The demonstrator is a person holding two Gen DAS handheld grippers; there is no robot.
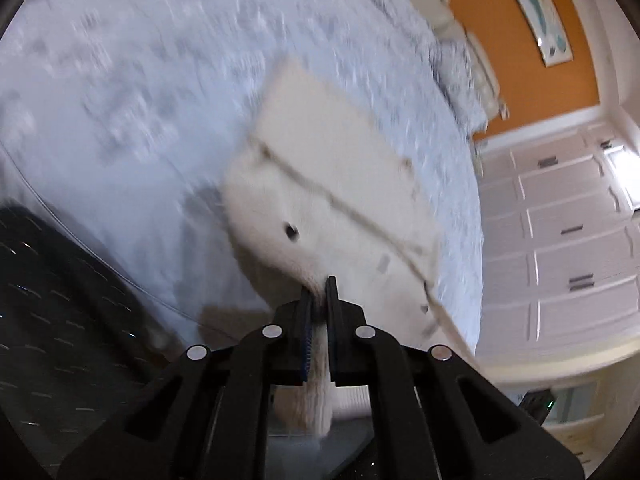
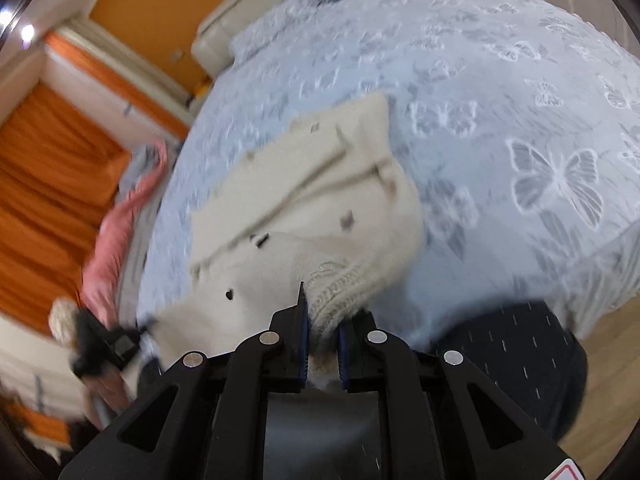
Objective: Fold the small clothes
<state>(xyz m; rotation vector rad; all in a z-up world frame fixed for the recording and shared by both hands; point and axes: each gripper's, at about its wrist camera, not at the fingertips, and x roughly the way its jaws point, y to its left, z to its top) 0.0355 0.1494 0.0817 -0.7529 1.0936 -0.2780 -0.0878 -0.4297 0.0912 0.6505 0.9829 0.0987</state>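
Observation:
A cream knitted cardigan (image 1: 340, 168) with dark buttons lies partly folded on a pale blue butterfly bedspread (image 1: 140, 80). My left gripper (image 1: 319, 286) is shut on a bunched cream edge of it, and the fabric hangs down between the fingers. In the right wrist view the same cardigan (image 2: 304, 184) spreads out ahead. My right gripper (image 2: 330, 304) is shut on its thick ribbed hem. A blurred black gripper (image 2: 108, 344) shows at that view's lower left, at the garment's near left corner.
The bedspread (image 2: 500, 100) stretches far and right. Dark fabric with white dashes (image 2: 520, 344) is close below, also seen in the left wrist view (image 1: 48, 300). A pink garment (image 2: 120, 232) hangs at the bed's left edge, orange curtains (image 2: 48, 184) behind. White cupboards (image 1: 560, 220) stand past the bed.

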